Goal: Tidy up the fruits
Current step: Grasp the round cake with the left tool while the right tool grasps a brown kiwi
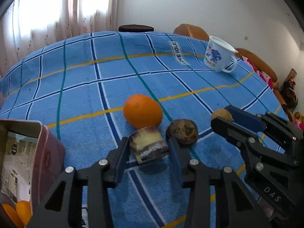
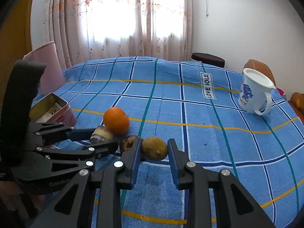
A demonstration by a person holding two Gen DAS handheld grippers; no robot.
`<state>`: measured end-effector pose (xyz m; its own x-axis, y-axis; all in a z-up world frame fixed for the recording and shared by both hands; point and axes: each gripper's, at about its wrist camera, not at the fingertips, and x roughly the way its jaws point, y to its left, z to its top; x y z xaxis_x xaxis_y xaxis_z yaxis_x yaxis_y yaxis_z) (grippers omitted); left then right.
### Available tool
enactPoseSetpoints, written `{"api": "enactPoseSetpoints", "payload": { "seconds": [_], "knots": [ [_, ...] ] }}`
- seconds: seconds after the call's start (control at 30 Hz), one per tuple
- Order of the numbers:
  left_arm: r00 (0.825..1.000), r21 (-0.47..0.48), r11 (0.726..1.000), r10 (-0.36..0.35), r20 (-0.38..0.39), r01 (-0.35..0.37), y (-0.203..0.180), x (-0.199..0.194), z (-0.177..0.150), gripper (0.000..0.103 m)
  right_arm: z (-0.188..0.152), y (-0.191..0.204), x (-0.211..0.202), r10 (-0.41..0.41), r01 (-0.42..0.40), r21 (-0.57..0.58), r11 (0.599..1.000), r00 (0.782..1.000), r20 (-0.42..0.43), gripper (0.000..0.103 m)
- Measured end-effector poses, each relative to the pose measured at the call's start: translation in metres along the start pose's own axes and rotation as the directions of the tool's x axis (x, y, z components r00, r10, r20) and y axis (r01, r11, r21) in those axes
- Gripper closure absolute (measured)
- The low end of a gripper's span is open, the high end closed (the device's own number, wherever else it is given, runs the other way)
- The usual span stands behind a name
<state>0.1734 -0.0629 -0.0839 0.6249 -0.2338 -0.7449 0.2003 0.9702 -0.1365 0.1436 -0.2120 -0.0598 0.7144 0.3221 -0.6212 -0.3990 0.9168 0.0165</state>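
A woven, matt checked cloth (image 2: 190,114) covers the tabletop. The mug (image 2: 254,95) looks like glossy white plastic, and the orange (image 2: 116,120) has a smooth, faintly shiny peel. The box (image 2: 57,110) appears to be pink-painted metal.

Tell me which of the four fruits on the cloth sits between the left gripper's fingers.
The cut sugarcane piece, purple-skinned with a pale yellow end. The orange lies behind it, the dark shrivelled fruit beside it.

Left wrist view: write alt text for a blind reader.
The left hand-held gripper closes around a purple-and-yellow sugarcane piece on a blue checked tablecloth, an orange just behind it. The right hand-held gripper grips a brown fruit.
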Motion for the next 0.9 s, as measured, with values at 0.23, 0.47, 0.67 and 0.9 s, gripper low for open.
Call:
{"api": "enactPoseSetpoints", "payload": {
  "seconds": [0.23, 0.47, 0.67, 0.9],
  "knots": [
    [0.995, -0.003, 1.000, -0.005, 0.095, 0.006, 0.002, -0.021, -0.004, 0.059, -0.001, 0.001, -0.013, 0.032, -0.032, -0.009, 0.999, 0.998, 0.058, 0.073],
    [0.983, 0.006, 1.000, 0.025, 0.182, -0.027, 0.000, -0.037, -0.006, 0.059, -0.002, 0.003, -0.022, 0.066, -0.064, -0.022, 0.998, 0.992, 0.109, 0.073],
    [0.971, 0.013, 0.999, 0.049, 0.234, -0.053, -0.002, -0.045, -0.007, 0.059, -0.003, 0.005, -0.031, 0.080, -0.076, -0.032, 0.997, 0.985, 0.151, 0.073],
    [0.957, 0.018, 0.997, 0.062, 0.285, -0.070, -0.005, -0.054, -0.010, 0.059, -0.004, 0.006, -0.037, 0.092, -0.086, -0.041, 0.995, 0.978, 0.188, 0.073]
  ]
}}
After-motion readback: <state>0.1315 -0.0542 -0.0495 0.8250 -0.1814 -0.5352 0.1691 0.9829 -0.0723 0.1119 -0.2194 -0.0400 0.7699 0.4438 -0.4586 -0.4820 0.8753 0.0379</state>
